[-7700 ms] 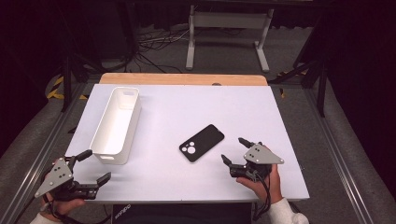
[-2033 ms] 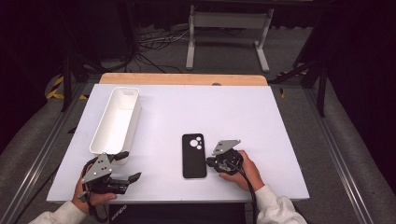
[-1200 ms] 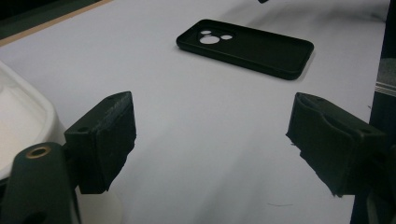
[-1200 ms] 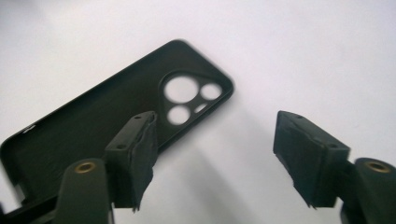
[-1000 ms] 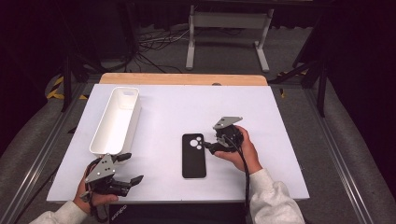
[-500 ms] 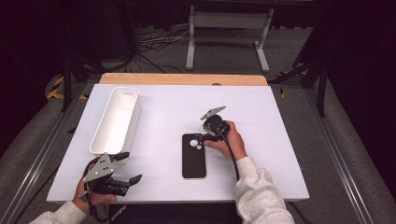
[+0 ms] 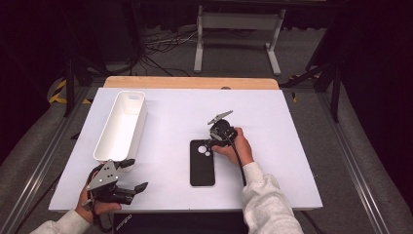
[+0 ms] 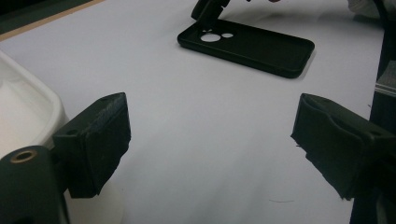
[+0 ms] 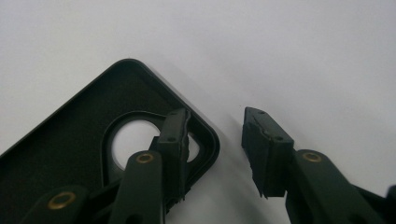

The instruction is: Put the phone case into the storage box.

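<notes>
A black phone case (image 7: 202,168) lies open side up in the middle of the white table (image 7: 292,126). My right gripper (image 7: 210,143) is down at the case's far right corner. In the right gripper view its jaws (image 9: 215,116) have just been closing and straddle the corner rim of the case (image 9: 60,154): one fingertip (image 9: 175,128) sits inside by the camera cutout, the other stands outside with a strip of table between it and the rim. My left gripper (image 7: 136,174) stands open and empty at the front left; its view (image 8: 210,121) looks across at the case (image 8: 261,44).
A long white tray (image 7: 144,112) stands at the left, its near end just beside my left gripper; its rim (image 8: 28,93) shows in the left gripper view. A wooden strip runs along the table's far edge. The right gripper (image 8: 208,9) shows beyond the case.
My right gripper has moved left and down to the case's far corner, and its jaws have narrowed around the rim. The left gripper and the case have not moved.
</notes>
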`<state>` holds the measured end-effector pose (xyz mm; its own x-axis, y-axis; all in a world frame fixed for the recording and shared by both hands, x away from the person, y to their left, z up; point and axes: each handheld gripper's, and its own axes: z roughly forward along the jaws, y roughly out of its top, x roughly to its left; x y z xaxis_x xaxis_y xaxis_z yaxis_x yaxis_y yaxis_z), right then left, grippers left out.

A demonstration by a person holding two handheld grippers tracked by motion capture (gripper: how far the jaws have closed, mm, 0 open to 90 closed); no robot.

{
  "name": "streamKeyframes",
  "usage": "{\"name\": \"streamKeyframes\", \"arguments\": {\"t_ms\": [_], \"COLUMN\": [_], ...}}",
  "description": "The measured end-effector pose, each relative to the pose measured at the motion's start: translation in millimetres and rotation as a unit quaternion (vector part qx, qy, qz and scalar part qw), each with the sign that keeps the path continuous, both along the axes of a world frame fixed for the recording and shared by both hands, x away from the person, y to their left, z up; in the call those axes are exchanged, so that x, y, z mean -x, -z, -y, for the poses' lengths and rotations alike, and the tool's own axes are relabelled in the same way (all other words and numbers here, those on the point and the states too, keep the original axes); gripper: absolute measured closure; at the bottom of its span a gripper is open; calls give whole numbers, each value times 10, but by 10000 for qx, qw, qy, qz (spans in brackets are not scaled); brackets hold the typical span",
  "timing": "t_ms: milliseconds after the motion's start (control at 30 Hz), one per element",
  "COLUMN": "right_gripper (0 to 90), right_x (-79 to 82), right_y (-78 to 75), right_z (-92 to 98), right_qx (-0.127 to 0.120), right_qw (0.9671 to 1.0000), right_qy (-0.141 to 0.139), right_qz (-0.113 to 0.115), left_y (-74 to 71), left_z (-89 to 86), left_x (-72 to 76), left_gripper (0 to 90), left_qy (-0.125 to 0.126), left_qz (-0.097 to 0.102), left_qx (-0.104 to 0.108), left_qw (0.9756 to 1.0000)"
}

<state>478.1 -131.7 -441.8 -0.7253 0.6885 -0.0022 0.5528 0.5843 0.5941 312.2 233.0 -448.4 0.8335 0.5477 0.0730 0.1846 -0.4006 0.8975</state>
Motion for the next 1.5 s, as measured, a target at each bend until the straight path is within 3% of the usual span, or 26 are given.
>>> {"name": "streamKeyframes", "arguments": {"t_ms": [167,367,1100,1267,1467,1500], "right_gripper": [694,777,804,806,811,811], "right_x": [26,34,88,129,271,271], "right_y": [-2,3,7,-48,-218,-218], "right_z": [-16,14,11,16,13,13], "right_qx": [61,-66,-2,-24,-133,-133], "right_qw": [9999,9999,9993,9985,9948,9948], "right_qy": [-78,-90,-208,-229,-262,-262], "right_qz": [67,-3,302,487,973,973], "left_y": [-1,-2,-5,-11,-19,-19], "left_z": [-2,-3,-2,-5,15,15], "left_x": [1,0,2,4,17,17], "left_gripper": [123,123,123,123,124,125], "left_qy": [4,-1,1,8,15,15], "left_qz": [-8,0,-22,-30,-26,-26], "left_qx": [5,-23,-11,-4,35,35], "left_qw": [10000,10000,10000,10000,10000,10000]}}
